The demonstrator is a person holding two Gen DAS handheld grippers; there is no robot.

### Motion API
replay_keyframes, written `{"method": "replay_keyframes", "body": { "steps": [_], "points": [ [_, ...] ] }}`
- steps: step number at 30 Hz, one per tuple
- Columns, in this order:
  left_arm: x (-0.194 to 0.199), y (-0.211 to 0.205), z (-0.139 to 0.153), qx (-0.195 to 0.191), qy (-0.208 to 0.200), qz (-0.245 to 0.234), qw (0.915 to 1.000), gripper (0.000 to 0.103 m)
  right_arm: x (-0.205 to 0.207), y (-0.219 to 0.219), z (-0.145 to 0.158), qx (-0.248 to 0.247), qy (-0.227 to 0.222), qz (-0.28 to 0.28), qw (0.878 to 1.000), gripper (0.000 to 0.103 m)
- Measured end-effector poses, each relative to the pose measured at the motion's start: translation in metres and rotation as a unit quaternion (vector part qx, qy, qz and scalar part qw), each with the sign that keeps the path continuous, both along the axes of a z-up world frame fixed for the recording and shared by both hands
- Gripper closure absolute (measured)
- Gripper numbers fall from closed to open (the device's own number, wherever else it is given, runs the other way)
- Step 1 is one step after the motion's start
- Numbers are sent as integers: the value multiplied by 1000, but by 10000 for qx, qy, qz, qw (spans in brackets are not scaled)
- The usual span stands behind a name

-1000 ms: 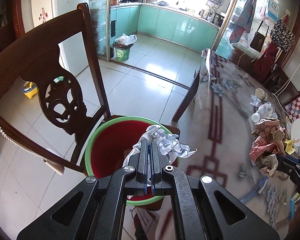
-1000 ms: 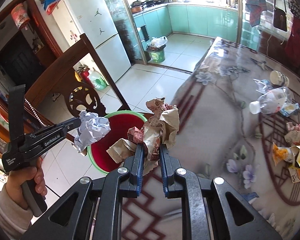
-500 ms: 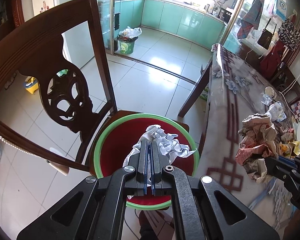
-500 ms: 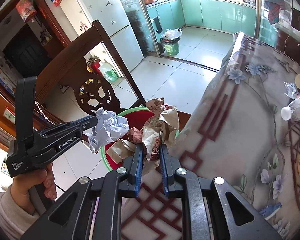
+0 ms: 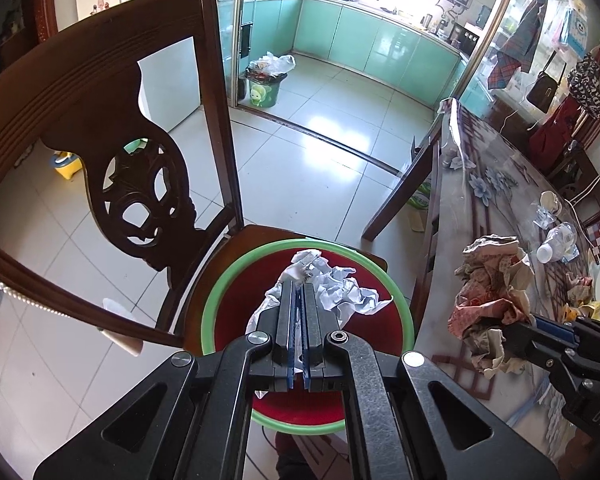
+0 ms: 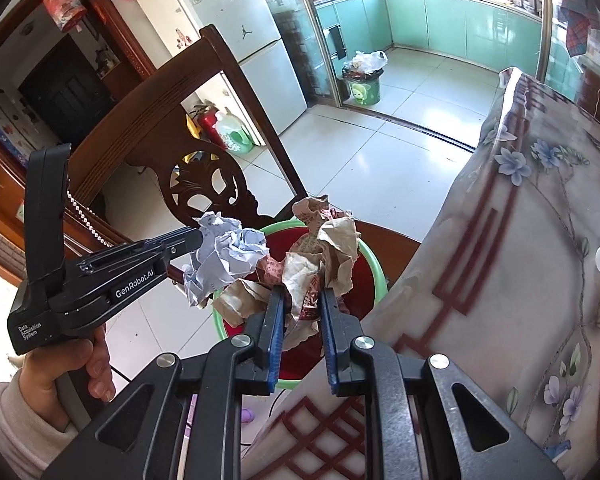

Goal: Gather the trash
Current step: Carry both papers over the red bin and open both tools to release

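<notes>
A red basin with a green rim (image 5: 220, 300) (image 6: 370, 268) sits on a wooden chair seat (image 5: 268, 236). My left gripper (image 5: 298, 286) is shut on a crumpled white paper ball (image 5: 340, 290) and holds it over the basin; the ball also shows in the right wrist view (image 6: 224, 256). My right gripper (image 6: 302, 296) is shut on a wad of crumpled brown paper (image 6: 324, 248) and holds it over the basin's near edge, by the table edge. The same wad shows in the left wrist view (image 5: 492, 288).
The chair's carved back (image 5: 140, 196) stands left of the basin. The table with a flowered cloth (image 6: 520, 260) is on the right, with a plastic bottle (image 5: 556, 240) and more scraps (image 5: 580, 284) on it. A full green bin (image 5: 264, 88) stands on the kitchen floor.
Both grippers have moved left and forward with their paper, from the table side to over the basin. The brown wad now hangs above the basin's edge.
</notes>
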State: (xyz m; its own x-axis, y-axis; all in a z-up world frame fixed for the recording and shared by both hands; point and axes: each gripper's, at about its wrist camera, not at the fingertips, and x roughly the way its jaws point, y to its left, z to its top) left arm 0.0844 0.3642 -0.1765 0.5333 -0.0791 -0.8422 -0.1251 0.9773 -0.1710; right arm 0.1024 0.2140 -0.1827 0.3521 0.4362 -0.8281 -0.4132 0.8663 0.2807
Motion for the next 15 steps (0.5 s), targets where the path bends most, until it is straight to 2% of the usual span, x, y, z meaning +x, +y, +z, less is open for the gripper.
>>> {"method": "replay_keyframes", "body": {
  "steps": [6,7,8,9,10,13,15],
  "points": [
    [6,3,-3,-28,48,33,10000,99,4,3,-2,95,41,75,9999,85],
    [7,4,-4,-51,59,78,9999,90,3,4,-2,103,46,91,9999,84],
    [7,5,-4,-67,58,139,9999,69,3,4,-2,99,39,94,9999,83],
    [7,7,-4,-68,26,198,9998,58,2,3,-2,108,31,96,9999,82],
    [6,8,-2,-65,-38,232,9997,42,2,2,-2,130,19,83,9999,80],
    [5,5,5,74,-179,258,9995,22,1,0,-1,235,-23,15,9997,76],
    [6,5,9,137,-244,256,9993,20,0,-1,-1,289,-20,6,9996,74]
  ]
}}
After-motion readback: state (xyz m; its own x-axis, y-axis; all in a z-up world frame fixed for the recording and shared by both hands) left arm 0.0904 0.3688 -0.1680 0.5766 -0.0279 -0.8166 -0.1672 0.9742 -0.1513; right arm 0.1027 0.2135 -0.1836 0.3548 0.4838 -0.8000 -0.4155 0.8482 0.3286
